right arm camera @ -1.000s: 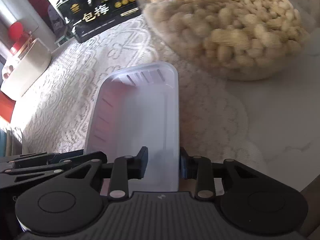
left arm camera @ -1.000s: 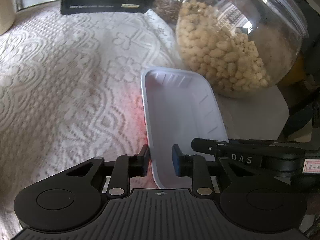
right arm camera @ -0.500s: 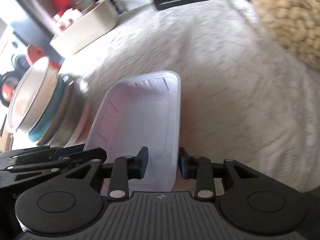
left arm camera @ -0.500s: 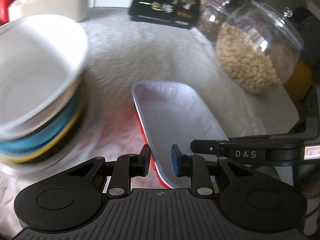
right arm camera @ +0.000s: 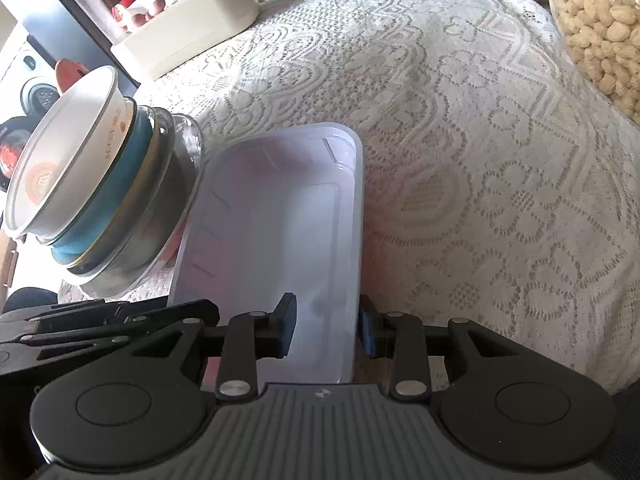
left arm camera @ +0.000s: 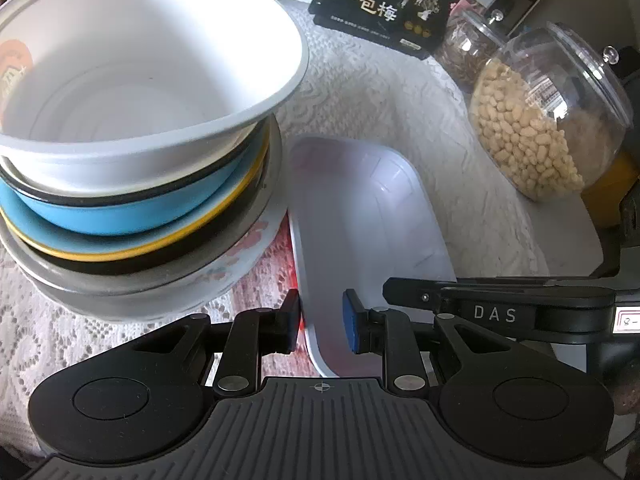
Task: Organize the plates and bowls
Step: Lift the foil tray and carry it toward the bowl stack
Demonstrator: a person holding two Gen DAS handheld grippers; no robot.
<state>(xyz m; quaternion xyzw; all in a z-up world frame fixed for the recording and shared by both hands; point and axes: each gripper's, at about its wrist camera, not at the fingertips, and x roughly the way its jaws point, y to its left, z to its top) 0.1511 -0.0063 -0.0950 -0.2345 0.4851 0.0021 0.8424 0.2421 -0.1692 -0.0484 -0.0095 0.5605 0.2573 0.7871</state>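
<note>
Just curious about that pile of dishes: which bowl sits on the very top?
The white paper bowl, empty and with an orange print on its side. The blue bowl sits directly under it.

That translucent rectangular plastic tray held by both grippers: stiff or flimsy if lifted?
Likely light and flexible: the translucent rectangular plastic tray looks thin-walled. The left gripper and right gripper each pinch one long rim, so it may twist. Its smooth rim could slip.

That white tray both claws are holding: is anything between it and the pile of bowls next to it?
Nothing visible does. The white tray, gripped at its near rim by the left gripper and the right gripper, sits right beside the stack of bowls. Only lace tablecloth shows around them.
</note>
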